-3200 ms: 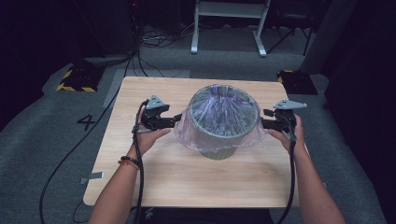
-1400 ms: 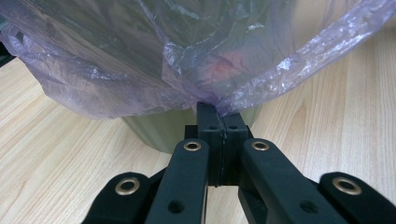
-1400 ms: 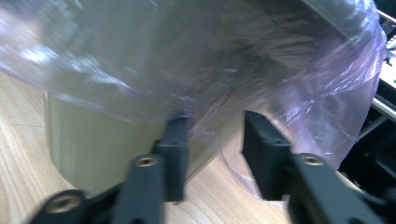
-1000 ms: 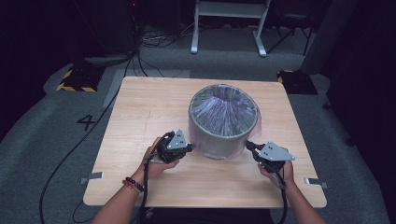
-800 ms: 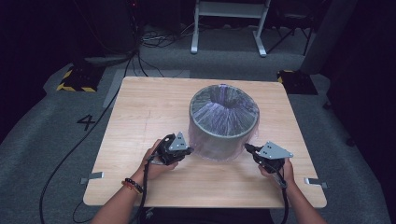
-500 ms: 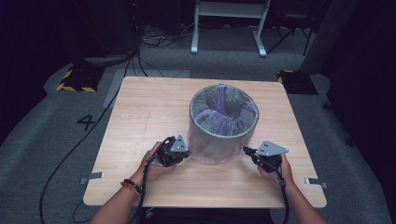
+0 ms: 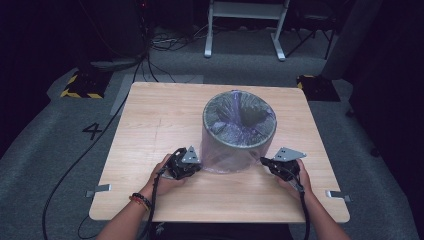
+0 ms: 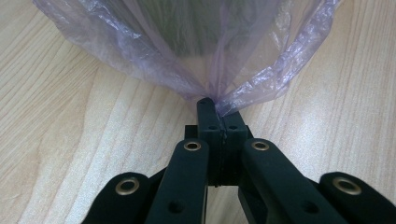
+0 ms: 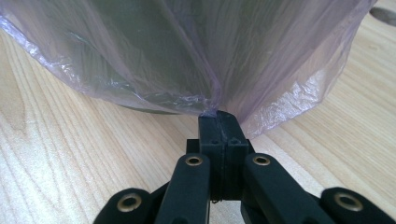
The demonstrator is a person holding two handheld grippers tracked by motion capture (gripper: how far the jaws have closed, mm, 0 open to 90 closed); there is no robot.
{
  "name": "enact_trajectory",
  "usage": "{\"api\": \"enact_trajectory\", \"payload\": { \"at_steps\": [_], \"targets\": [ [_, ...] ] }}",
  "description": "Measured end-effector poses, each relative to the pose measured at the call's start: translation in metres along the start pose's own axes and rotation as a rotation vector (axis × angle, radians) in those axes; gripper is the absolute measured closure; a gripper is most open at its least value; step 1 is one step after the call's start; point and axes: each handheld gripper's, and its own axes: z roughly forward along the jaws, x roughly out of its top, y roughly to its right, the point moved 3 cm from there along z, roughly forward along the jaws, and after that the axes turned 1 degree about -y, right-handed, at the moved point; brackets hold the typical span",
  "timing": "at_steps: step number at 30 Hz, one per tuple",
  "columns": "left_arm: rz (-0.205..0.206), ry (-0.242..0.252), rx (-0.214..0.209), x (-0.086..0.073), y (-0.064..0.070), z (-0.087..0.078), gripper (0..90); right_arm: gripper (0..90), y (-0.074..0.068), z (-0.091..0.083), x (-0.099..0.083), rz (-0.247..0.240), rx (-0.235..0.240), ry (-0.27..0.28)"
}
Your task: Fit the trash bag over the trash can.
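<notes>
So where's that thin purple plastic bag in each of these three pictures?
High view: the purple bag drapes over the grey bin at table centre.
Left gripper view: the bag hangs across the top, its hem pinched at the fingers.
Right gripper view: the bag spans the top.
Shared landmark: the light wooden table.

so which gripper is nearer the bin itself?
Left, slightly. The left gripper sits close against the bin at its lower left, jaws shut on the plastic bag. The right gripper pinches the bag's hem a little farther out, at lower right.
</notes>
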Motion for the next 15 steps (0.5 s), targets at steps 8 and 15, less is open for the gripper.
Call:
{"api": "enact_trajectory", "payload": {
  "at_steps": [8, 15],
  "targets": [
    [-0.037, 0.038, -0.016, -0.0035, -0.0022, 0.0007, 90.0, 90.0, 0.0015, 0.0051, -0.0027, 0.018, 0.032, -0.038],
    [-0.066, 0.061, -0.044, -0.0064, -0.0047, 0.0007, 86.2, 90.0, 0.0046, 0.0043, -0.0043, 0.052, 0.054, -0.048]
  ]
}}
